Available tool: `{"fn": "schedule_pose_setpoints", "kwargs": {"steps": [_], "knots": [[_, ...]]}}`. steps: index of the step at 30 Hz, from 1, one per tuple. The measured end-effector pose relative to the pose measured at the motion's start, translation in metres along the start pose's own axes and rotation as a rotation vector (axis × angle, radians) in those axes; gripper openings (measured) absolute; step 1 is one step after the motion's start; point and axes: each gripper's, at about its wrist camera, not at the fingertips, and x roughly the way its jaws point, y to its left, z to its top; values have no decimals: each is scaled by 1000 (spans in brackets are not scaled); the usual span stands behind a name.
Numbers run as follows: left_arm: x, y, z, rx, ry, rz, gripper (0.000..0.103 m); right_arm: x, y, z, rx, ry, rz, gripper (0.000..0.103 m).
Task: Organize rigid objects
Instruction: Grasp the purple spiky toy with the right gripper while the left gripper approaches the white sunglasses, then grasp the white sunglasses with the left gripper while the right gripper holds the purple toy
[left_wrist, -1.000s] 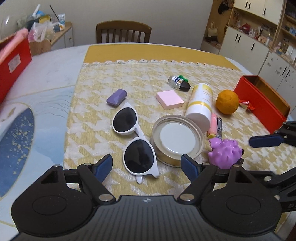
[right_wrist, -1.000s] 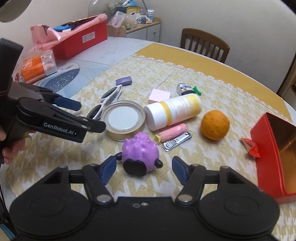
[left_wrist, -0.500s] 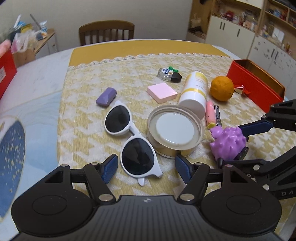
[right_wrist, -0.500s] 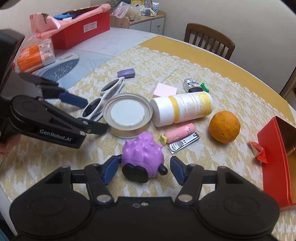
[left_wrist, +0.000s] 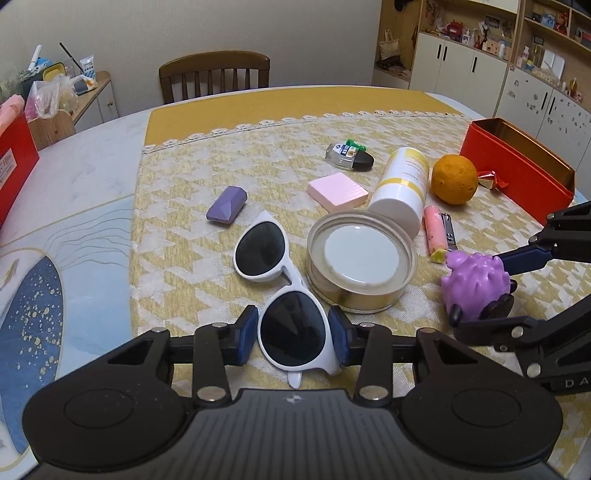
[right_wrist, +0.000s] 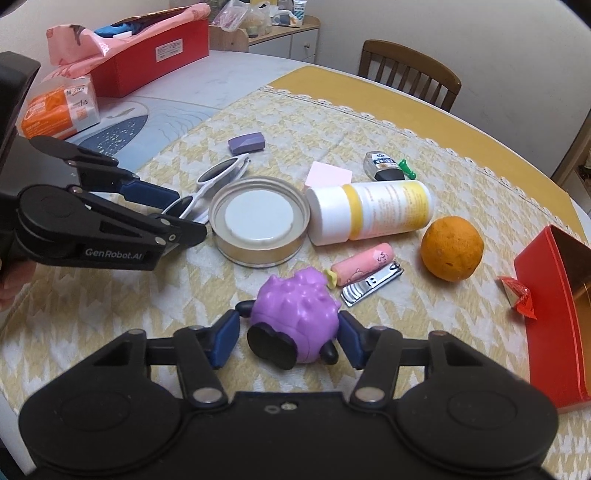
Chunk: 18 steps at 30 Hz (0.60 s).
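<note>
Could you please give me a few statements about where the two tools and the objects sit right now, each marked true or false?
1. The left tool has its fingers on either side of a lens of the white sunglasses. True.
2. The right tool straddles the orange. False; it straddles the purple spiky toy.
3. The yellow-and-white bottle stands upright. False; it lies on its side.
4. The nail clipper lies beside the pink tube. True.

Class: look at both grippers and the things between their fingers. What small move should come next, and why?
Probably lift both. The left gripper has its pads against the near lens of the white sunglasses, and the right gripper flanks the purple spiky toy, both still on the tablecloth, with the red box open nearby.
</note>
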Motion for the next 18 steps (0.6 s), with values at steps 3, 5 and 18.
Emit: {"fn": "schedule_pose_setpoints", "kwargs": {"steps": [3, 5, 18], "knots": [[-1, 1, 0, -17, 4, 4, 40, -1, -2, -2, 20, 4, -7, 50], [-2, 1, -1, -13, 3, 7, 39, -3, -3, -3, 34, 7, -15, 50], [-18, 3, -1, -51, -20, 2, 38, -38, -17, -11, 126, -38, -50, 50]]}}
